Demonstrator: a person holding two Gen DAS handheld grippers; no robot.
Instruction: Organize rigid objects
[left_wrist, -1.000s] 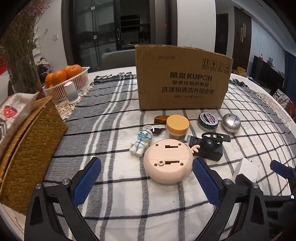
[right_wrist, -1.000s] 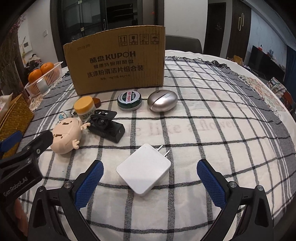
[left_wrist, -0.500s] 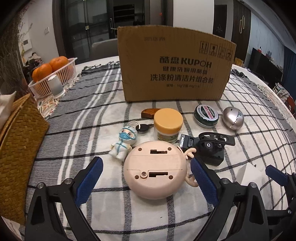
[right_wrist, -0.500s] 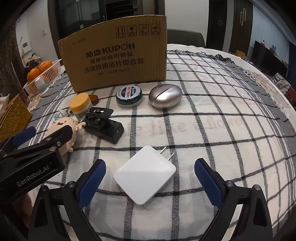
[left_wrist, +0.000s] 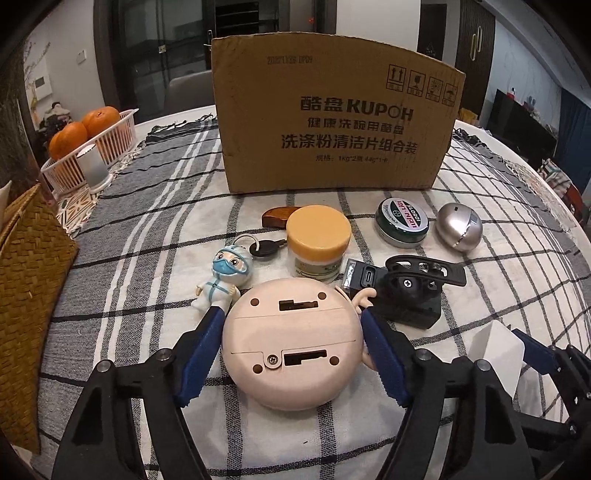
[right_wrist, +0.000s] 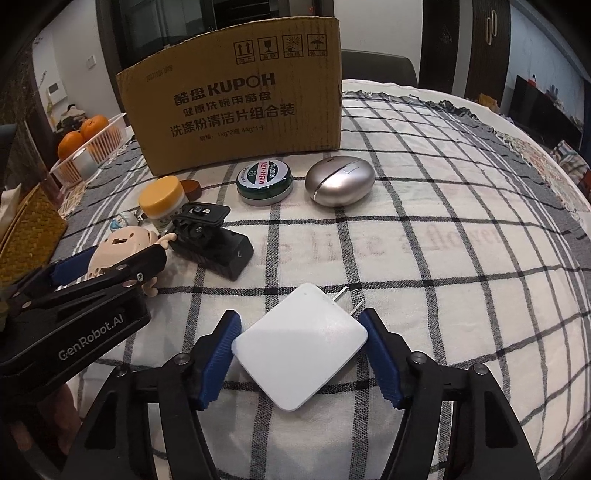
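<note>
In front of the cardboard box (left_wrist: 332, 122), the left gripper (left_wrist: 291, 347) is closing around the round pink toy (left_wrist: 291, 343) and the right gripper (right_wrist: 301, 350) around the white charger (right_wrist: 299, 347), whose slanted corners could slip from the pads.

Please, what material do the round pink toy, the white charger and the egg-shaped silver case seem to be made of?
Round pink toy: likely matte moulded plastic, with a screw and seams.
White charger: smooth satin plastic, with two metal prongs.
Egg-shaped silver case: brushed metallic sheen; metal or coated plastic, unclear.
</note>
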